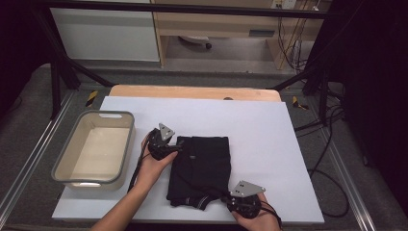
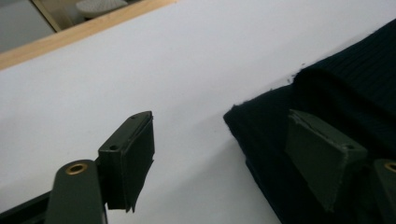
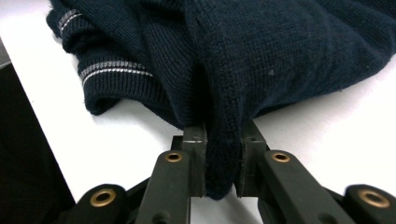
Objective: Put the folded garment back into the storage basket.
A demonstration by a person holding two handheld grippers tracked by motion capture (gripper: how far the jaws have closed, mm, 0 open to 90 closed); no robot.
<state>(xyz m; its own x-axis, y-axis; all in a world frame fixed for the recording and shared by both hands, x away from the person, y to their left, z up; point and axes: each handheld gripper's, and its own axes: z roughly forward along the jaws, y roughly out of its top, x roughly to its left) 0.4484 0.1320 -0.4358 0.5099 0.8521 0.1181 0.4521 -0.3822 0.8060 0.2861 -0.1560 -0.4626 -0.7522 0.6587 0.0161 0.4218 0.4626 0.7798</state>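
Navy knit, one folded sweater [image 1: 201, 168], lies on the one white sheet [image 1: 269, 130] between two grippers. Right gripper [image 3: 223, 161] has its jaws clamped on a fold of the sweater's near corner, cloth bunched just ahead of it. Left gripper [image 2: 224, 154] stands apart at the far-left corner: one pad on bare sheet, one over the knit, nothing pinched. One grey bin [image 1: 94, 147] sits just beyond the left gripper.

Setting reads as a lab or recording workspace; white board [image 1: 250, 120] laid over a wooden tabletop [image 1: 192, 91], enclosed by a black metal frame [image 1: 57, 72]; loose cables [image 1: 327, 144] on grey carpeted floor [image 1: 29, 134]; plain cabinets [image 1: 106, 33] behind.
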